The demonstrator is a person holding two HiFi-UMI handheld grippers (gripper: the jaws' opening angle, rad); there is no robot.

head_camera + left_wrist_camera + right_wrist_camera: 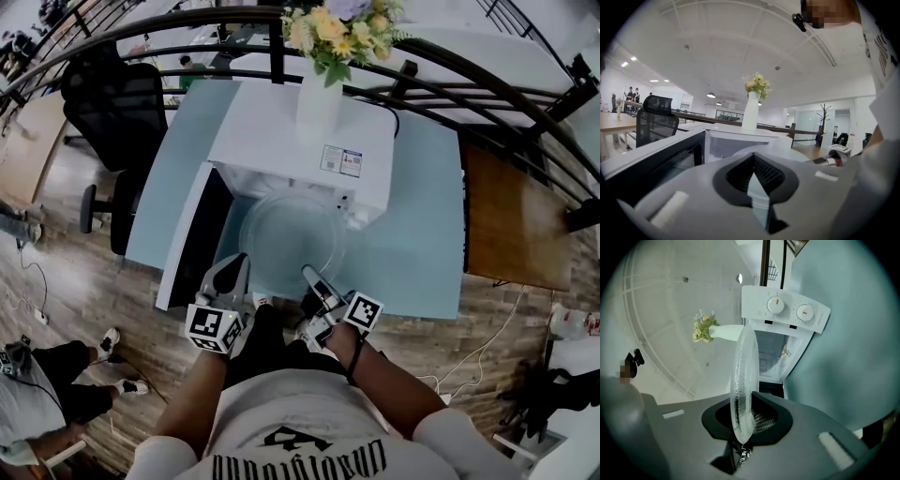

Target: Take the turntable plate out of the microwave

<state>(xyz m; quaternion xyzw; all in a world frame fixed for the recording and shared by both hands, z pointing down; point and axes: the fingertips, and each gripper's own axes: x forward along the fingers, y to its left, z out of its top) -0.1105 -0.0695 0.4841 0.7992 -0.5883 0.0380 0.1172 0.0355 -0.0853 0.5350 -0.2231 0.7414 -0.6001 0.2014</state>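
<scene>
1. Right claw (743,439) is clamped on the near rim of the turntable plate (291,234).
2. Left claw (234,270) grips the same rim, just beside it.
3. That plate is held in front of the open microwave (300,131), over the counter's (422,225) near edge.

Microwave (309,141): set on table (422,244), toward its rear.
Vase (319,98): stood on microwave.
Door (192,234): swung open to the left.
Plate (291,234): held before microwave, over table.
Left gripper (239,267), right gripper (309,274): placed at plate's near rim, left and right.
Chair (117,112): left of table.
</scene>
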